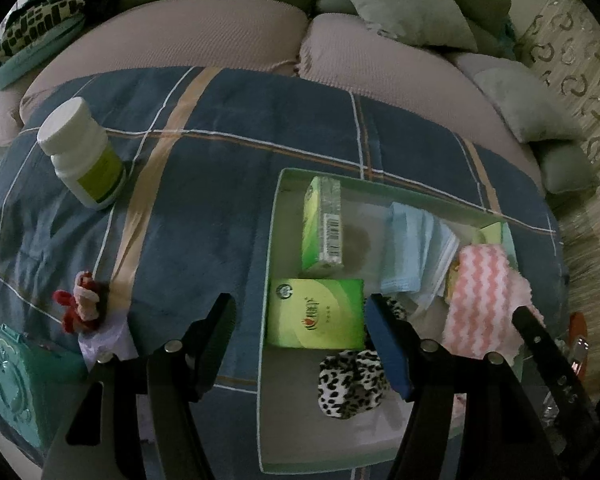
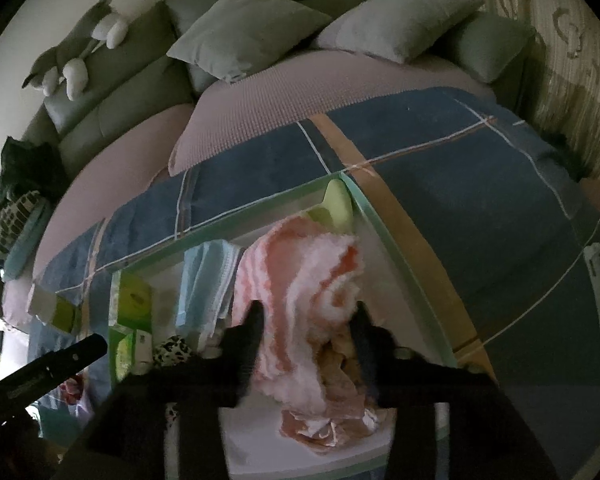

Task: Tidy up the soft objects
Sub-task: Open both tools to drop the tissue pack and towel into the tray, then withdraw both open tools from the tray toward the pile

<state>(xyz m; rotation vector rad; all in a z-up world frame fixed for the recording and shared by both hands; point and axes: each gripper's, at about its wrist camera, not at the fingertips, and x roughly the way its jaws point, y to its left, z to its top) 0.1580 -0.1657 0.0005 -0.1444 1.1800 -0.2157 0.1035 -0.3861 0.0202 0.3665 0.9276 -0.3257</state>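
Note:
A shallow pale green box (image 1: 274, 240) lies on a blue plaid blanket (image 1: 220, 152). It holds two green tissue packs (image 1: 315, 320), a folded light blue cloth (image 1: 414, 248), a leopard-print scrunchie (image 1: 350, 386) and a pink-and-white wavy cloth (image 1: 480, 300). My left gripper (image 1: 300, 316) is open, hovering over the box's near left edge. My right gripper (image 2: 310, 320) has its jaws around the pink cloth (image 2: 300, 292) inside the box (image 2: 384, 232); one of its fingers (image 1: 540, 340) shows in the left wrist view.
On the blanket left of the box stand a white bottle (image 1: 82, 152), a small red and pink plush (image 1: 82, 306) and a teal case (image 1: 16, 380). Grey cushions (image 2: 244, 28) and a plush toy (image 2: 76, 52) lie on the sofa behind.

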